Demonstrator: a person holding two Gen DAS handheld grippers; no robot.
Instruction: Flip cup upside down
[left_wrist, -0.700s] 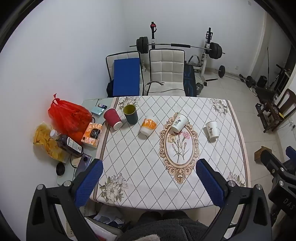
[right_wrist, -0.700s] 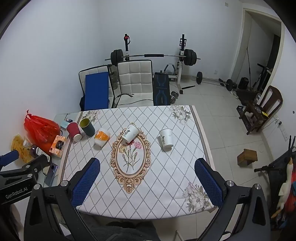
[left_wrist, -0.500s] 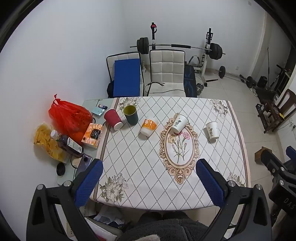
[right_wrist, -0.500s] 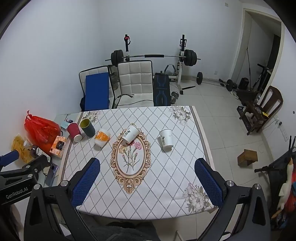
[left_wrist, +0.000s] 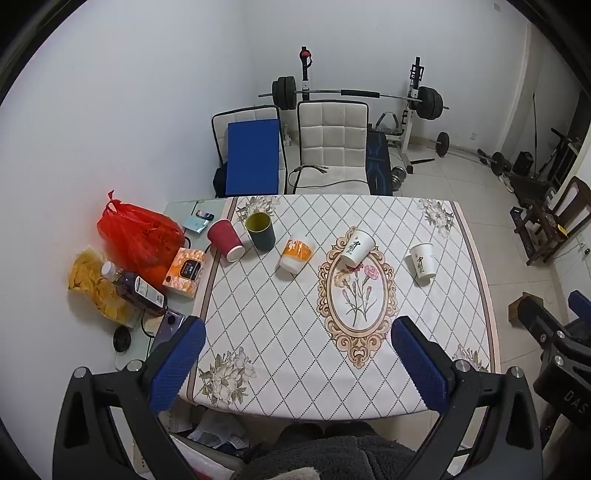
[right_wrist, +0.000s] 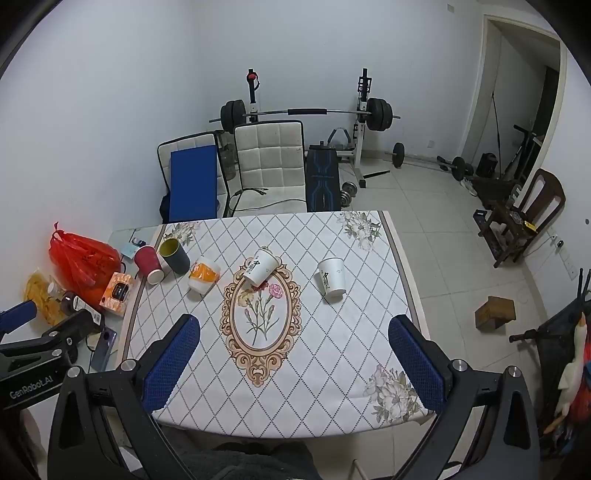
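cups (left_wrist: 356, 247) unmoved on table (left_wrist: 280, 314) | left claw (left_wrist: 295, 363) wide open, empty, unchanged | right claw (right_wrist: 295, 363) likewise

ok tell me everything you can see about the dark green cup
The dark green cup is a plain, straight-sided tumbler, dark on the outside with a yellowish-green inside. Its material cannot be told. It stands upright, mouth open to the top, near the far left corner of the table. The red cup stands close on its left; whether they touch cannot be told. Neither gripper is near it.
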